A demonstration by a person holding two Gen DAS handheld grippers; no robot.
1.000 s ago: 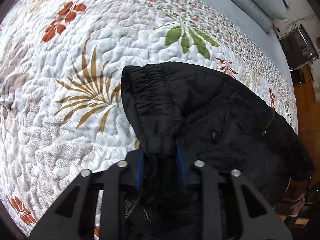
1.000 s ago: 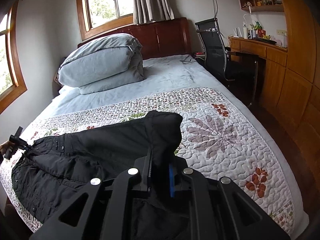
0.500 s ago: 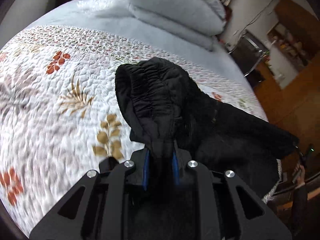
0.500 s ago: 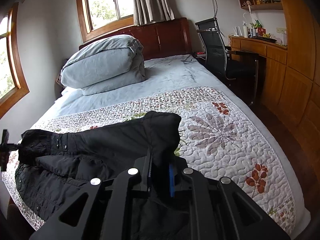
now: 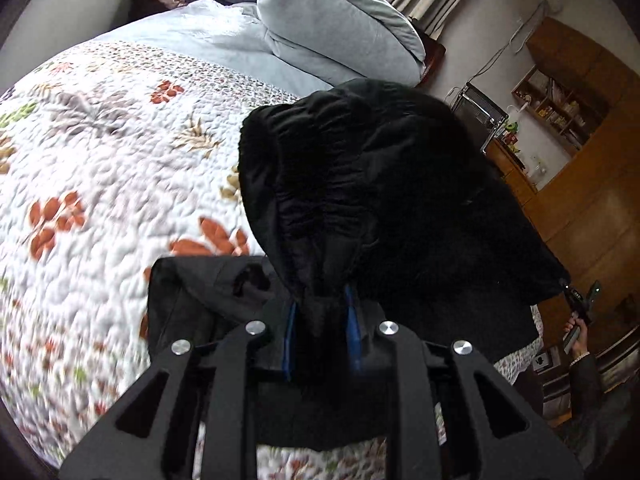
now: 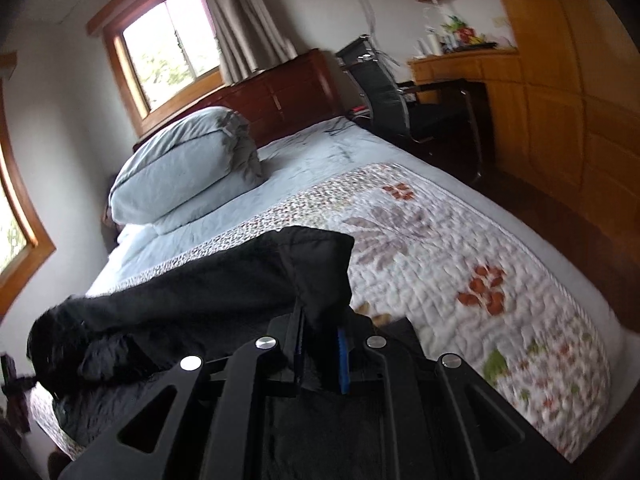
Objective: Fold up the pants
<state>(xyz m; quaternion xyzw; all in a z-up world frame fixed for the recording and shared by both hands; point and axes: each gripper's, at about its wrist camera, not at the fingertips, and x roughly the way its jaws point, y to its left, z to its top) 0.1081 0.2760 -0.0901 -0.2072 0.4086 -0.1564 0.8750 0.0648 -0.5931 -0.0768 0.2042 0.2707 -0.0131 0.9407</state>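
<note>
Black pants hang lifted over the floral quilt. My left gripper is shut on the gathered elastic waistband, which bunches up above the blue pads. My right gripper is shut on the leg end of the pants; the fabric stretches away to the left and sags toward the bed's near edge. A lower layer of the pants lies on the quilt under the left gripper.
A folded grey duvet lies at the head of the bed by the wooden headboard. A black office chair and wooden desk stand to the right. The quilt stretches ahead.
My left gripper has lifted and swung the waistband up and over toward the leg end; its view tilted from the quilt to the room. My right gripper rolled and moved slightly, still holding.
</note>
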